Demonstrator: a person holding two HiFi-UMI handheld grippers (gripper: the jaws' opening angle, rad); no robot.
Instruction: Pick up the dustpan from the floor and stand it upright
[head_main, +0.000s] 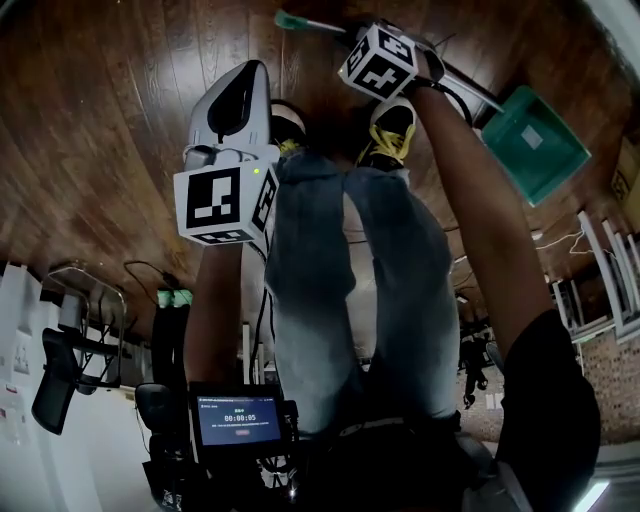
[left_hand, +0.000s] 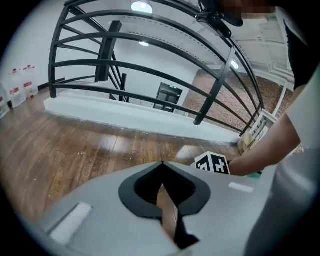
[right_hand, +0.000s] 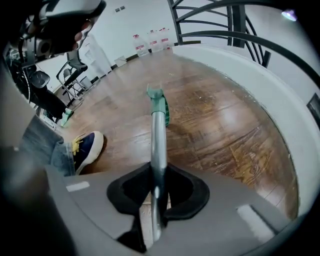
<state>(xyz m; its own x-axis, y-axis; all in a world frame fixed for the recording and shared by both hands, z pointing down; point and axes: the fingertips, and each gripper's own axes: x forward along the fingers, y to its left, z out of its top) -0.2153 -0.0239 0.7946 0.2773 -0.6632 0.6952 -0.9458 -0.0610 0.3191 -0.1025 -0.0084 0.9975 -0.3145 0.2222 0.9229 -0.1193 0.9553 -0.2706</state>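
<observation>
**Inspector:** Confirming the step in hand: the grasp. The right gripper (right_hand: 156, 172) is clamped on the metal handle (right_hand: 158, 135) of the dustpan (head_main: 545, 165), partway along the tube and short of its green end cap (right_hand: 158, 100).

**Clerk:** And where does the dustpan lie?

**Inspector:** Flat on the wooden floor (right_hand: 225, 125), with the scoop (head_main: 515, 125) to the person's right and the handle running past the shoes (head_main: 392, 130). By my reading it is not yet raised.

**Clerk:** The other tool?

**Inspector:** The left gripper (left_hand: 162, 167) hangs above the floor with its tips together and nothing between them.

**Clerk:** What does the next move call for?

**Inspector:** In my judgement, lifting the handle end so the dustpan pivots on its scoop until the handle stands vertical. The grip must stay firm, as a smooth tube may twist or slip.

**Clerk:** Contents of the scoop?

**Inspector:** Only a pale label-like patch (head_main: 532, 138) shows. I can make out no debris, so tilting should spill nothing.
</observation>
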